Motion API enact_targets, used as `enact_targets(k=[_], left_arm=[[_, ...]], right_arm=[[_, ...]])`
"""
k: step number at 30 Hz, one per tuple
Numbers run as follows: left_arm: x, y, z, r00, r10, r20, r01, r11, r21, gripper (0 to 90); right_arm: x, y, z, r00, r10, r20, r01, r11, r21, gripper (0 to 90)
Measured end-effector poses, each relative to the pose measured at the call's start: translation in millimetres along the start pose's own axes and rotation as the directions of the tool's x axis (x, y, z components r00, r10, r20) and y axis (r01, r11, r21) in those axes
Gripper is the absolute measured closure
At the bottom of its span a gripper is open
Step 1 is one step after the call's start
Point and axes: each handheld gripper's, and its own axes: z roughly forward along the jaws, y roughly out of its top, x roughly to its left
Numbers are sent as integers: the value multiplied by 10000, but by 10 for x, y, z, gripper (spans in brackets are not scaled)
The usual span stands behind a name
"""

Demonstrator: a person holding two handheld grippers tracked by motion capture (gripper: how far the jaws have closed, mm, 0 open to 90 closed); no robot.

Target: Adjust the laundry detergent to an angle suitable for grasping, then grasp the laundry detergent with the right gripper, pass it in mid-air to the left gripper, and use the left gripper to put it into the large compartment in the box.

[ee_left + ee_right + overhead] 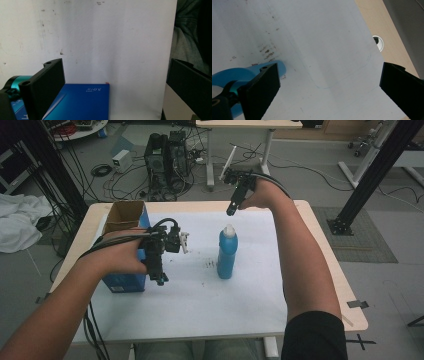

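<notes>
Jaws wide and empty on both — the left gripper (161,279) hangs beside the open blue box (125,251), the right gripper (231,212) above and behind the blue bottle (227,254). The bottle stands mid-worktop (320,250), long axis upright, cap up — likely an approach; next, lower and straddle it.

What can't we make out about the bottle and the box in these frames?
- Blue box: inside hidden by its own walls, front hidden by the left hand-held gripper, high view.
- Box print: too small, left gripper view.
- Blue bottle: cut off behind a jaw, right gripper view; label unreadable, high view.
</notes>
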Motion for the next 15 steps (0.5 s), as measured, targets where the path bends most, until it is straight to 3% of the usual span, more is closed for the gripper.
enact_targets(k=[3,15], left_arm=[[2,-19,1,9999,-148,-66,149,9998,90,17],[-28,31,-9,9999,-118,-86,119,9999,110,17]], right_arm=[[-4,-13,4,10000,-3,14,3,10000,57,19],[-22,-76,-27,10000,65,-10,-65,9998,-161,19]])
